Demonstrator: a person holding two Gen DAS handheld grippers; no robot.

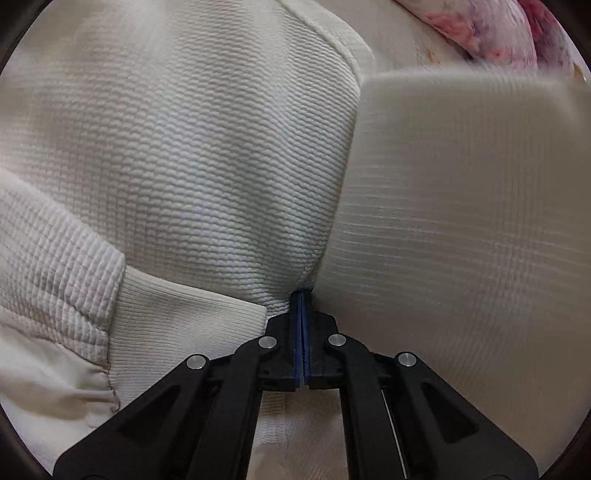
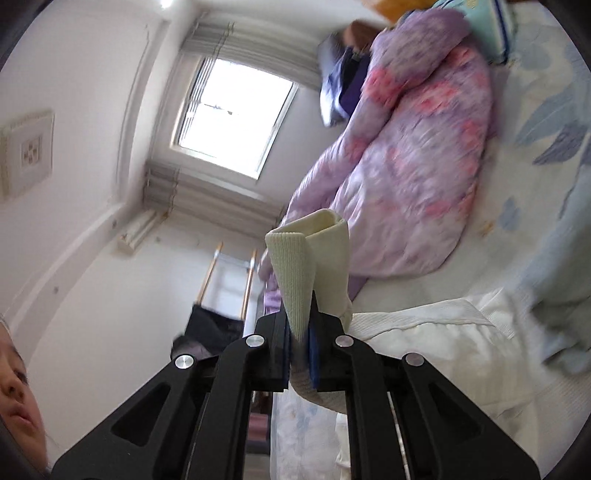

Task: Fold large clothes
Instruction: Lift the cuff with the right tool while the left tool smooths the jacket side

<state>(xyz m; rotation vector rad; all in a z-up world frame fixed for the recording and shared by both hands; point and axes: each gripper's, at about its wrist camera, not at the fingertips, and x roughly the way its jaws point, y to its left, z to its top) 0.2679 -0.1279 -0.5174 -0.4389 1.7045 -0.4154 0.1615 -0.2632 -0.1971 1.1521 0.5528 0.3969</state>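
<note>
A large cream ribbed garment (image 1: 192,147) fills the left wrist view, with a ribbed cuff and gathered seam (image 1: 66,266) at the lower left. My left gripper (image 1: 303,295) is shut on a fold of this fabric. A blurred flap of the same cloth (image 1: 461,206) hangs close on the right. In the right wrist view, my right gripper (image 2: 301,332) is shut on a cream ribbed cuff (image 2: 310,254) that sticks up between the pads. The rest of the garment (image 2: 436,332) lies on the bed to the right.
A purple and pink floral quilt (image 2: 413,158) lies bunched on the pale floral bed sheet (image 2: 546,122); it also shows in the left wrist view (image 1: 491,33). A window (image 2: 236,114), a wall, a wooden rack (image 2: 229,280) and a person's face (image 2: 18,398) are at the left.
</note>
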